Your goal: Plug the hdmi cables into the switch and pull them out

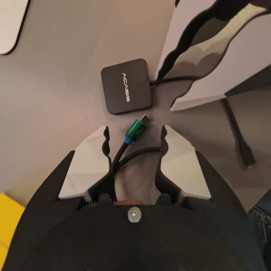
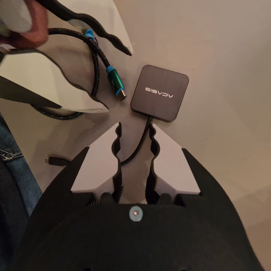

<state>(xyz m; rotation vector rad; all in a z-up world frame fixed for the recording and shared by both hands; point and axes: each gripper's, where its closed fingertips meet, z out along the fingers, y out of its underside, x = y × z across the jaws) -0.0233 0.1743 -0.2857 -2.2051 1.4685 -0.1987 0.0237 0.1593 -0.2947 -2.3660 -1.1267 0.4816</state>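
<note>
The black switch (image 1: 126, 86) lies flat on the tabletop (image 1: 58, 88), the green HDMI plug (image 1: 135, 129) just beside it, unplugged. Left gripper (image 1: 135, 127) gapes wide around the plug, gripping nothing. Right gripper (image 2: 135, 124) stands open astride the switch's own lead (image 2: 140, 144).

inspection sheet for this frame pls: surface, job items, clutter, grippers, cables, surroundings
Surface: plain grey table, matte.
Job's things: black square switch lying flat; green HDMI plug unplugged, tip aimed at the switch with a gap between them.
Clutter: loose black connector on the switch's own lead, lying unplugged.
Grippers: left gripper open, fingers either side of the green plug, not gripping; right gripper open above the switch lead.
Cables: braided black HDMI cable looped behind the plug.
Surroundings: yellow object at the edge; white board; denim.
</note>
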